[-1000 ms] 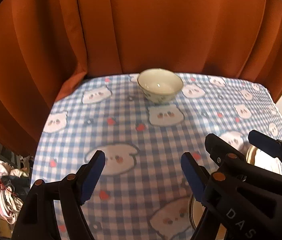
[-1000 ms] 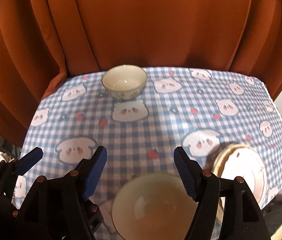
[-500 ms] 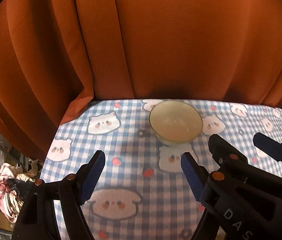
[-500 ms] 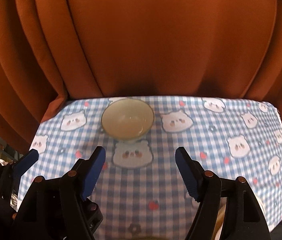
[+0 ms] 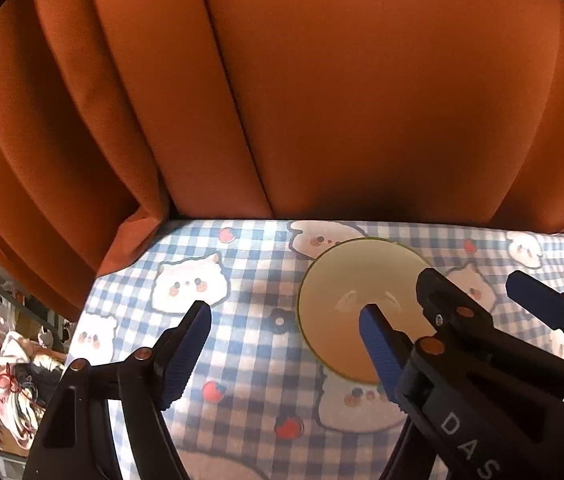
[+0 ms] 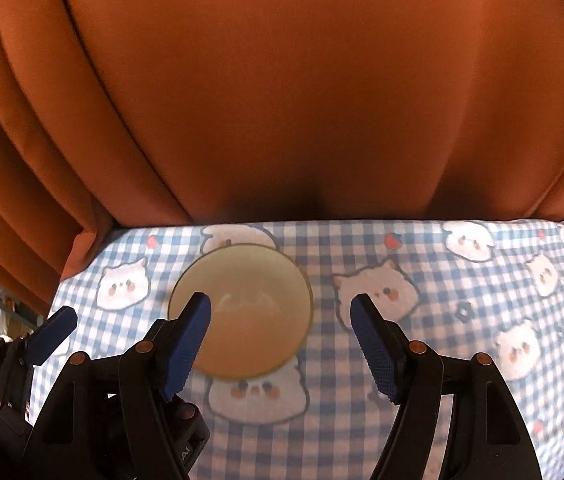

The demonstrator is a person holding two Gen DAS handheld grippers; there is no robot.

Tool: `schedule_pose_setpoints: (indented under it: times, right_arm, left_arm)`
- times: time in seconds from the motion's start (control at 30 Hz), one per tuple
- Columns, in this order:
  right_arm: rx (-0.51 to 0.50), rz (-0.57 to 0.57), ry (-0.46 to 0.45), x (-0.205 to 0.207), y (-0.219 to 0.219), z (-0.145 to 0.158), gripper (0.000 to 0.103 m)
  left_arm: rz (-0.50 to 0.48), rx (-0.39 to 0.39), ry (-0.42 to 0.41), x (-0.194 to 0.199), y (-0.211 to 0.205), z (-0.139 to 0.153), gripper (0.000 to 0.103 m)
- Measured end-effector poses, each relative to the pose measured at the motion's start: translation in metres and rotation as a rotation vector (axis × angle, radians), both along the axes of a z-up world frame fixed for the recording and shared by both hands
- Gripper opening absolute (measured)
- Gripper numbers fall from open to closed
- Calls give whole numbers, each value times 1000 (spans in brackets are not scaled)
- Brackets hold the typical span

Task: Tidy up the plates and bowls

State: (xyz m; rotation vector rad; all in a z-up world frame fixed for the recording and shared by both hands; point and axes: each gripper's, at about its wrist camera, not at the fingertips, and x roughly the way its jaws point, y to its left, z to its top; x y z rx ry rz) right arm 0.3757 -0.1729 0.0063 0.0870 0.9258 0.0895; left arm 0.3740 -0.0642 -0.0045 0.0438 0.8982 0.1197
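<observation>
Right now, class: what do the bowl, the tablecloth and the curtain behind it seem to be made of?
Bowl: probably glazed ceramic; cream, with a soft sheen inside and a thin dark rim line.
Tablecloth: seemingly printed woven fabric, matte; blue-white check with cartoon animals.
Curtain: heavy rust-orange cloth, matte, hanging in deep folds.

Blue checked tablecloth (image 5: 250, 356), orange curtain (image 5: 321, 100) behind it
</observation>
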Motion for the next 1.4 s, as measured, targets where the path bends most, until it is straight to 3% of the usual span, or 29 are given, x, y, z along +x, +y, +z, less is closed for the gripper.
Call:
schedule_pose_setpoints:
  times: [0.33, 0.43, 0.77, 1.17, 1.4]
  right_arm:
    - [25, -16, 60, 37, 2, -53, 75]
    - [30, -7, 64, 41, 3, -62, 68]
    - [-12, -9, 51, 53, 4, -78, 25]
    - [11, 6, 63, 58, -2, -79, 21]
    - [22, 5, 67, 44, -6, -67, 21]
  left_arm:
    - [11, -20, 45, 30, -1, -44, 65]
    - [21, -11, 57, 36, 2, -50, 62]
    - [-15, -4, 78, 49, -6, -64, 20]
    - [2, -3, 88, 51, -5, -66, 21]
    - [9, -2, 73, 36, -6, -51, 21]
